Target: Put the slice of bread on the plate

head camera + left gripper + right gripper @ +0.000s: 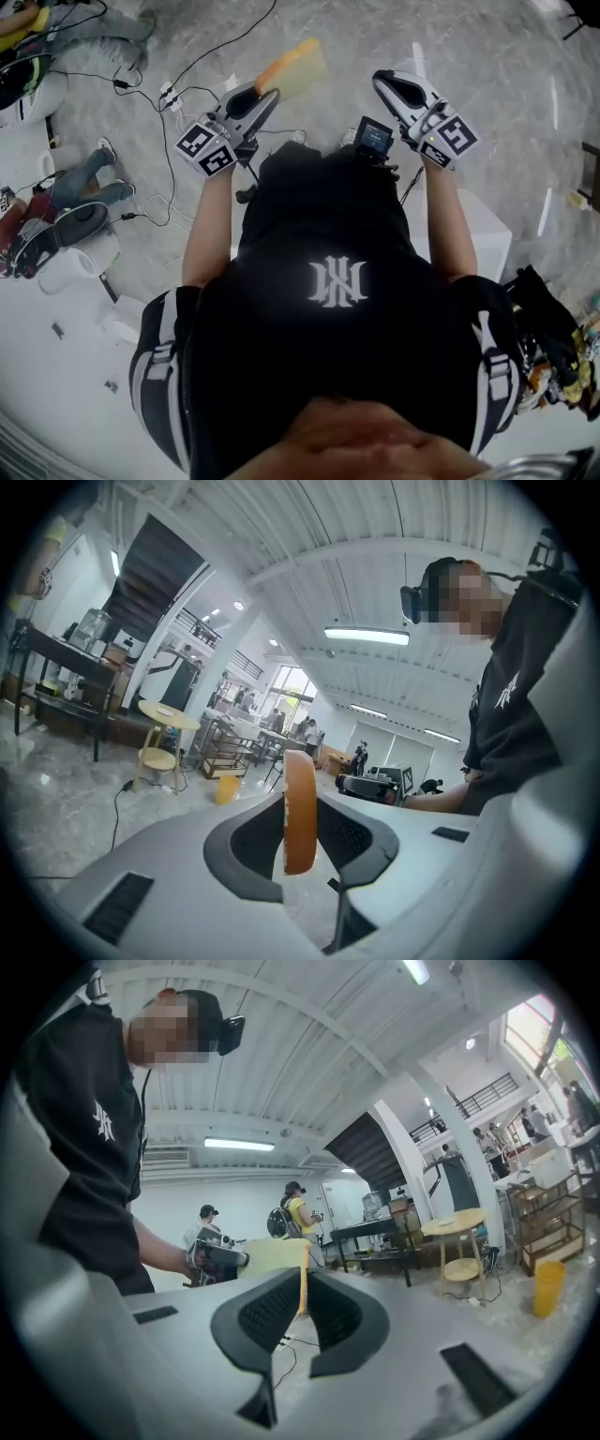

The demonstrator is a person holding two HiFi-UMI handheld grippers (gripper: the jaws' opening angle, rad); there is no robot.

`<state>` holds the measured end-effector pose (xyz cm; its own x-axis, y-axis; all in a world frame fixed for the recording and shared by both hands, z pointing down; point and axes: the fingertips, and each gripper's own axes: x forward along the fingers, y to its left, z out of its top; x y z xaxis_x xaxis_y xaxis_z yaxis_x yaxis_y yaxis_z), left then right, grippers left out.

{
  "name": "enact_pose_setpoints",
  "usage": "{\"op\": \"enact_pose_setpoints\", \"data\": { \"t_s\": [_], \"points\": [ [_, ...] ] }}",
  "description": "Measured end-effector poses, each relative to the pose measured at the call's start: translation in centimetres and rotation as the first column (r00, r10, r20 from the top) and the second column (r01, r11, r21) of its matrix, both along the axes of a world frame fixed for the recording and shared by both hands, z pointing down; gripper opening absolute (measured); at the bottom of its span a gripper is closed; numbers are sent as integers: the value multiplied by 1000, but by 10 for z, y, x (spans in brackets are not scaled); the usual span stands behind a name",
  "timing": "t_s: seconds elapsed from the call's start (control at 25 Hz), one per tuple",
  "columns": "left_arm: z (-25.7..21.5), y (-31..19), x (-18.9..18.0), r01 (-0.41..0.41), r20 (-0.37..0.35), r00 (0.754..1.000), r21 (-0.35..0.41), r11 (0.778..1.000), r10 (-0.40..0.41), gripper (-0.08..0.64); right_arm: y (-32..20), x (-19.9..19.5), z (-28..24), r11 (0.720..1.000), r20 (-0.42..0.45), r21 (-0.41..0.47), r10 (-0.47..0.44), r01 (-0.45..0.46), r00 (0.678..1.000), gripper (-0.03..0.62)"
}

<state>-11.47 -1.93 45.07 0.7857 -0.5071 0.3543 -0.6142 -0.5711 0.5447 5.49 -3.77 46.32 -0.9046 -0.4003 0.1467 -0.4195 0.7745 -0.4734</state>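
Orange-crusted, one bread slice is clamped in the left tongs, upper centre of the head view; the right tongs are closed on nothing.

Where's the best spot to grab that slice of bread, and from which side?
Pinch its two flat faces near one crust edge, coming in edge-on, as the left claw does now: the slice of bread is thin and broad, so only its thickness fits in the claw. Its far end sticks out free.

Bread slice: orange crust, face apparently pale yellow; left tongs grey, black pads.
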Motion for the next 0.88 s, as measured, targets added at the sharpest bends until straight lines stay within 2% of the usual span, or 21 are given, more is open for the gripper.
{"op": "enact_pose_setpoints", "data": {
  "t_s": [0.24, 0.44, 0.6, 0.72, 0.88],
  "points": [
    [8, 2, 6, 9, 5, 1000, -7, 1000, -9, 106, 2, 15, 8, 1000, -49, 2, 12, -12, 999, 9],
    [8, -5, -1, 27, 2, 1000, -1, 1000, -27, 106, 3, 28, 24, 998, -65, -43, 50, -53, 997, 9],
    [20, -20, -16, 54, -7, 999, -11, 998, -54, 107, -9, 16, 33, 998, -77, -53, 31, -35, 997, 9],
    [39, -48, -35, 66, -36, 997, -27, 997, -67, 106, -39, -4, 44, 998, -98, -57, 20, -26, 995, 9],
    [67, -83, -46, 42, -82, 996, -43, 998, -45, 106, -78, -23, 61, 996, -118, -68, 44, -53, 992, 9]
  ]
}}
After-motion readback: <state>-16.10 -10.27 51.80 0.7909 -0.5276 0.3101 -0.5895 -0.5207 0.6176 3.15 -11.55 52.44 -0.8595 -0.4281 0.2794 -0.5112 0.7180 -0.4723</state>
